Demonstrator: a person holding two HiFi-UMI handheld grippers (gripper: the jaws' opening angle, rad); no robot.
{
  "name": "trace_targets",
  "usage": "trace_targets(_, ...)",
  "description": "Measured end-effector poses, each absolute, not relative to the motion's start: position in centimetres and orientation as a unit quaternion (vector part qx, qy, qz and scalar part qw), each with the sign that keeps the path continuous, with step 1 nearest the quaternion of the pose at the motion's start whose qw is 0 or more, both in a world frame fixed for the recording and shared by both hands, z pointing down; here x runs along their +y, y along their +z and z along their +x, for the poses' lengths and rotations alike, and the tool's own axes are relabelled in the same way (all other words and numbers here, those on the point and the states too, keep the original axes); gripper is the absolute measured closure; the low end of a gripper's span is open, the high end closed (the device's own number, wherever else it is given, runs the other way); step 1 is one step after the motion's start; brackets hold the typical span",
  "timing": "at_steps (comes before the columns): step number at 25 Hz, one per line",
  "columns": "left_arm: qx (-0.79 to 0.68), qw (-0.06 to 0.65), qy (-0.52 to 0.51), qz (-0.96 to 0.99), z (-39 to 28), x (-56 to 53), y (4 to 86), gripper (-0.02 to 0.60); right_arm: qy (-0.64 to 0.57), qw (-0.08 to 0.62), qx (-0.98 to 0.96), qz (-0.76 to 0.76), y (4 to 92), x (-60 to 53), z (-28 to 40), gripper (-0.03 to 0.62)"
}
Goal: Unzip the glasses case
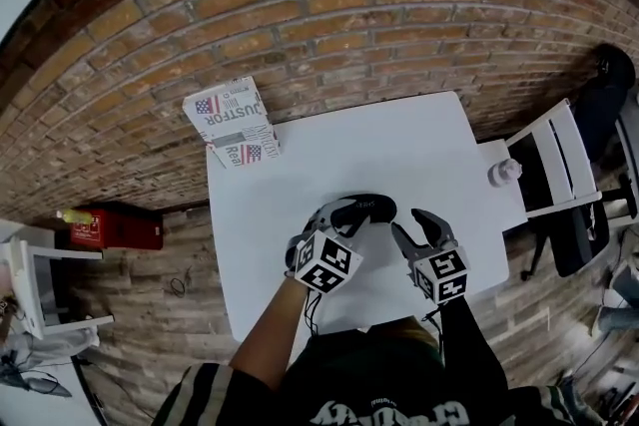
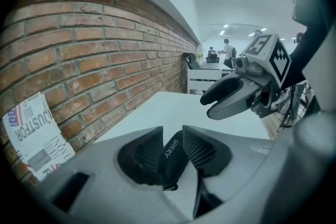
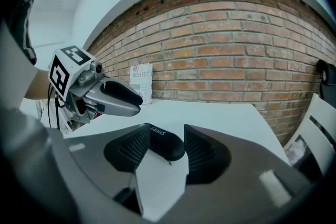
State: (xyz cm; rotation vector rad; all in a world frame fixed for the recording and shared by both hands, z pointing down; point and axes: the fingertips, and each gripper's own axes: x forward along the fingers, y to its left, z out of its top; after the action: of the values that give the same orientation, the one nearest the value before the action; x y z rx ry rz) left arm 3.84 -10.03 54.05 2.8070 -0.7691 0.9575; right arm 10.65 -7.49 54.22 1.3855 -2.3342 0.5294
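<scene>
"Looking down in the head view, what sits on the white worktop point(image 1: 379, 145)?"

"A black glasses case point(image 1: 364, 208) lies near the front edge. The left gripper point(image 1: 327, 216) is at its left end and the right gripper point(image 1: 414, 226) is just beside its right end. A printed box point(image 1: 232, 123) stands at the far left corner, by a brick wall point(image 1: 399, 25)."

"And the left gripper view?"

"Its jaws are clamped on the case, which runs deep between the ribbed pads."

"The right gripper view?"

"Jaws apart. The case's rounded end shows between them, close to the left pad."
</scene>
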Motion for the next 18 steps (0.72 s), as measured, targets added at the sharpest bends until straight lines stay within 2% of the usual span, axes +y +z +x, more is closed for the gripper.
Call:
trace_targets(7, -0.212, 0.051, 0.37, 0.903, 4.8, -9.8, 57.5, 0.462, 0.232, 0.241, -0.822, 0.461, 60.0, -6.9, 10.3, 0.378)
trace_targets(18, -0.205, 0.064, 0.438, 0.873, 5.1, -10.3, 61.9, 0.463, 0.295, 0.272, -0.802, 0.442, 65.9, -7.1, 9.9, 0.39)
